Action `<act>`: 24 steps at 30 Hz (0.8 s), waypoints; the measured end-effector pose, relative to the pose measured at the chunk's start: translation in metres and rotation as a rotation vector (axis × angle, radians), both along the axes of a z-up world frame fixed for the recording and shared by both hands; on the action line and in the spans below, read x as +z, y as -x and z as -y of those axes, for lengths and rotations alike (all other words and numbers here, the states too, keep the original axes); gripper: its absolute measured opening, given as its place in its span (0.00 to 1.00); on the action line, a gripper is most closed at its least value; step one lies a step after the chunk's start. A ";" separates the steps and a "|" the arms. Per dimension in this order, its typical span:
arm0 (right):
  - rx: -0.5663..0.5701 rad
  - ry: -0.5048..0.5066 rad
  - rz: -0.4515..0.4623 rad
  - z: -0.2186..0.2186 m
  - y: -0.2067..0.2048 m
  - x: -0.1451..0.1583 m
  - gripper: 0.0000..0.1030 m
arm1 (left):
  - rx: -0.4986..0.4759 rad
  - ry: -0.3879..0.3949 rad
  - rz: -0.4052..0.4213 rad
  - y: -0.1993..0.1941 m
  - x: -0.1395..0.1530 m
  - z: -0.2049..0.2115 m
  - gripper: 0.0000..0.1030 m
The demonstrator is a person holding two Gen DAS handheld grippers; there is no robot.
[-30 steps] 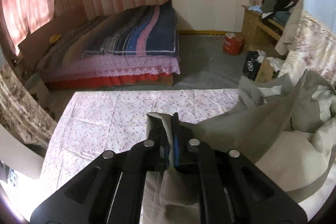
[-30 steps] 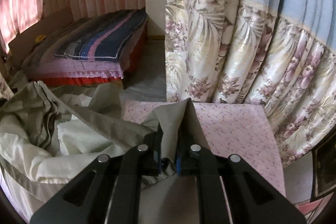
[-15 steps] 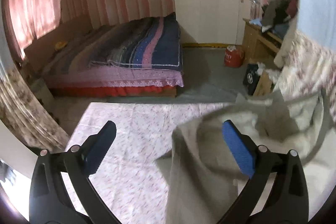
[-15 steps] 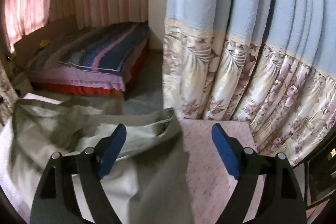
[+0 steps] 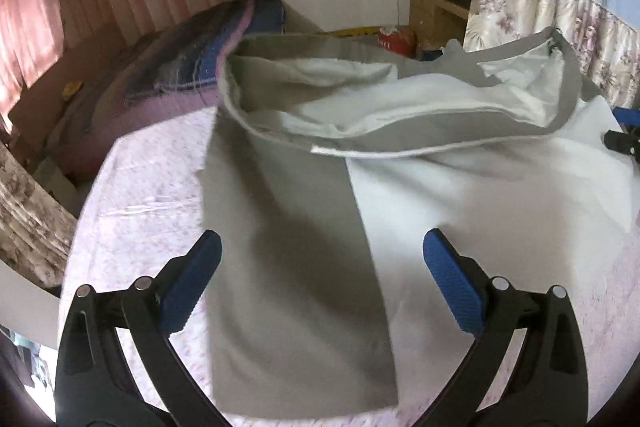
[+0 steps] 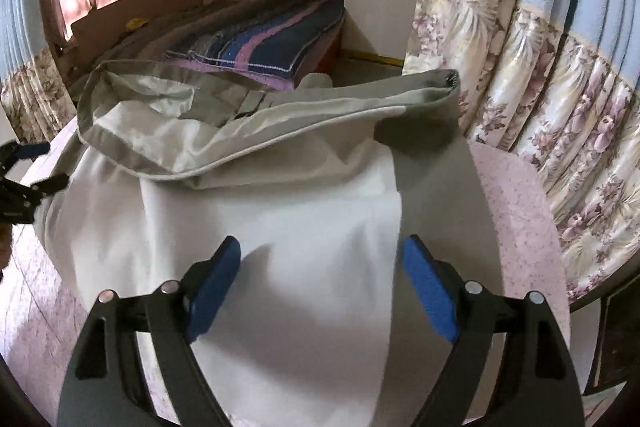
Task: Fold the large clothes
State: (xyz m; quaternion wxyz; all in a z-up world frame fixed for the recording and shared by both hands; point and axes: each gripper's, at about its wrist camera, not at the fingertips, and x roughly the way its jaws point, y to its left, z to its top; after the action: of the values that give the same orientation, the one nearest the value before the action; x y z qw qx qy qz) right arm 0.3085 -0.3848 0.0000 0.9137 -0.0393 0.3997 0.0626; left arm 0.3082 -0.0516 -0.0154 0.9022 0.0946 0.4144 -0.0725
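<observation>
Both your left gripper (image 5: 320, 279) and right gripper (image 6: 322, 281) gape empty above the garment (image 5: 460, 195) on the floral tablecloth (image 5: 148, 187), bed (image 5: 168, 75) upper left.

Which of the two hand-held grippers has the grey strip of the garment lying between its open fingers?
The left hand-held gripper: the grey strip lies between its fingers. The right hand-held gripper spans white cloth.
</observation>
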 end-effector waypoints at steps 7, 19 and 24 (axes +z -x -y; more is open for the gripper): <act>-0.010 -0.020 -0.120 -0.013 -0.075 -0.018 0.81 | 0.047 0.049 -0.037 -0.069 -0.007 0.017 0.97; -0.224 -0.111 -0.140 0.041 -0.181 -0.040 0.85 | 0.307 -0.009 -0.062 -0.177 -0.031 -0.027 0.97; -0.354 -0.107 -0.120 0.066 -0.191 -0.057 0.85 | 0.377 -0.089 -0.047 -0.193 -0.044 -0.044 0.97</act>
State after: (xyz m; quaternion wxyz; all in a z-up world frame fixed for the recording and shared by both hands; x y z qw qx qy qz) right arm 0.4998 -0.4512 -0.0572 0.8857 0.0841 0.4503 -0.0757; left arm 0.5010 -0.0072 -0.0589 0.8848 0.0533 0.4487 0.1141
